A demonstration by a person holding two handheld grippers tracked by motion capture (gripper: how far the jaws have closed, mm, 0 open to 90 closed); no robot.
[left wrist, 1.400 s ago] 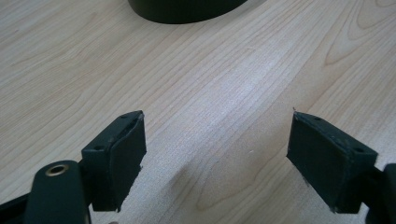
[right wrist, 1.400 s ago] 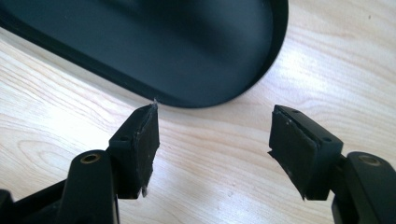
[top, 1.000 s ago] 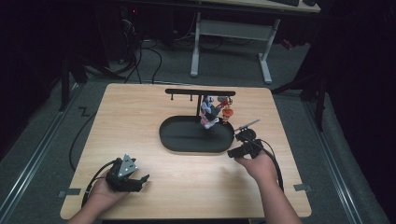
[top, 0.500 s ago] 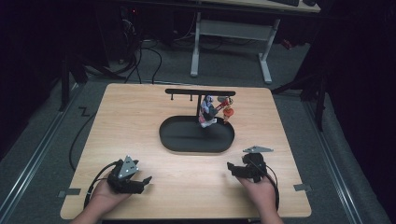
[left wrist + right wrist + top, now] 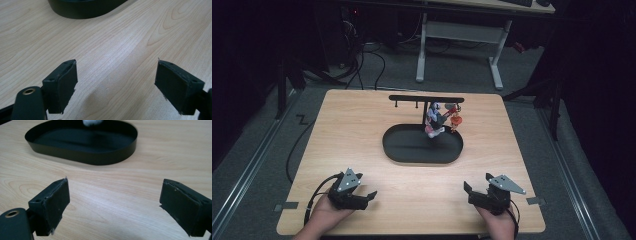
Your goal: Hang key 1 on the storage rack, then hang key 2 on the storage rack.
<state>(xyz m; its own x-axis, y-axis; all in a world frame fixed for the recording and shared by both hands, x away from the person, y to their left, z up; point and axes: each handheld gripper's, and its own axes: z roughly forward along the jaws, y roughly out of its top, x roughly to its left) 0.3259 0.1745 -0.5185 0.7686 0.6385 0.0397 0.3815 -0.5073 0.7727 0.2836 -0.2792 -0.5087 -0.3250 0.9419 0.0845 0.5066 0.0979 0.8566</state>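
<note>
A black oval tray [image 5: 404,152] lies mid-table, and a black T-shaped stand [image 5: 426,100] rises from its far side. A bunch of colourful charms [image 5: 439,120] hangs from the stand's right arm. My left gripper [image 5: 368,196] rests near the front left, open and empty, its jaws [image 5: 116,85] spread over bare wood. My right gripper [image 5: 469,194] sits near the front right, pointing at the tray. Its jaws [image 5: 115,205] have just been opening, stand wide apart and hold nothing. The tray's near wall [image 5: 82,157] lies ahead of them, with a pale charm [image 5: 91,122] hanging above it.
The wooden table [image 5: 362,125] has bare boards between both grippers and the tray [image 5: 82,10]. A cable [image 5: 294,150] trails off the table's left edge. A desk frame [image 5: 457,35] stands on the floor beyond the far edge.
My right hand has drawn back from beside the tray to the table's front right and sunk lower, its jaws spreading. The left hand has stayed put.
</note>
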